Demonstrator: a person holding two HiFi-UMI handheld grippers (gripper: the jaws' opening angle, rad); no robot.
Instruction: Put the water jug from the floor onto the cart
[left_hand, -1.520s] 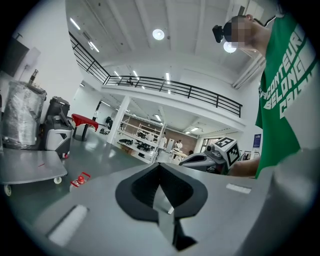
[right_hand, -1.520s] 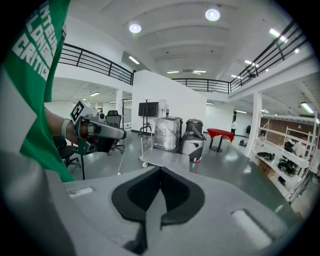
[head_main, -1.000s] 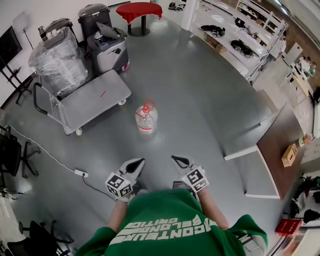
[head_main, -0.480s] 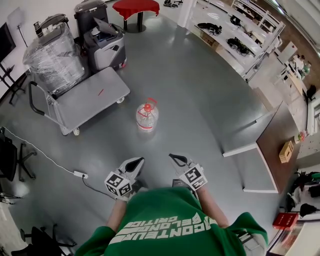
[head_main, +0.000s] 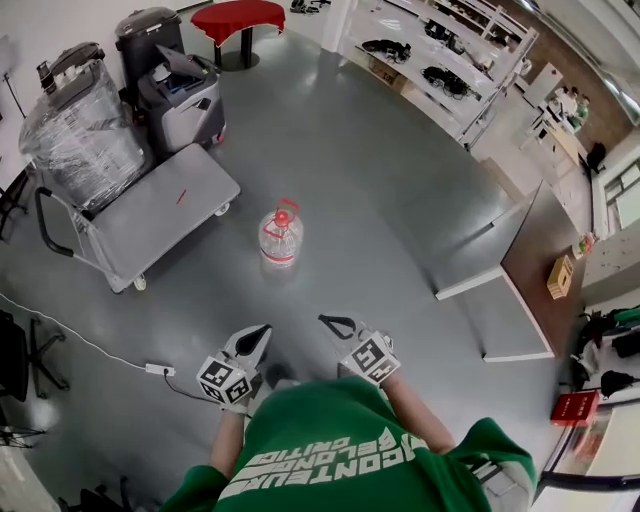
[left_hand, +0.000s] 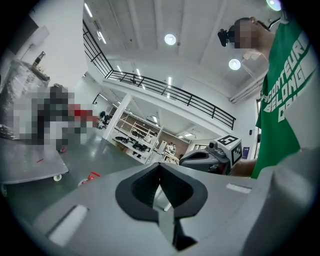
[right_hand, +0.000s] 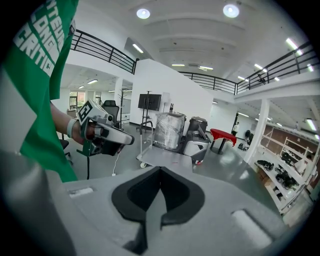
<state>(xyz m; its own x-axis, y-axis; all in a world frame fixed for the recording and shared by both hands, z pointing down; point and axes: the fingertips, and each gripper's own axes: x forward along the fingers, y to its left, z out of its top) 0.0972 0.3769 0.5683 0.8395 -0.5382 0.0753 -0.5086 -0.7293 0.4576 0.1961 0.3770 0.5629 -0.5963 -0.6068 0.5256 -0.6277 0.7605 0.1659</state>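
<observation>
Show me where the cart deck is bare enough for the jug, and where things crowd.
The cart deck is bare from its handle to the edge nearest the water jug, save a small red thing mid-deck. The floor between jug and cart is open. It crowds along the cart's far side: wrapped bundle, grey machine.

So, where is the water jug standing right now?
In the head view the jug stands upright on the floor, left of centre, just right of the cart and apart from it.
</observation>
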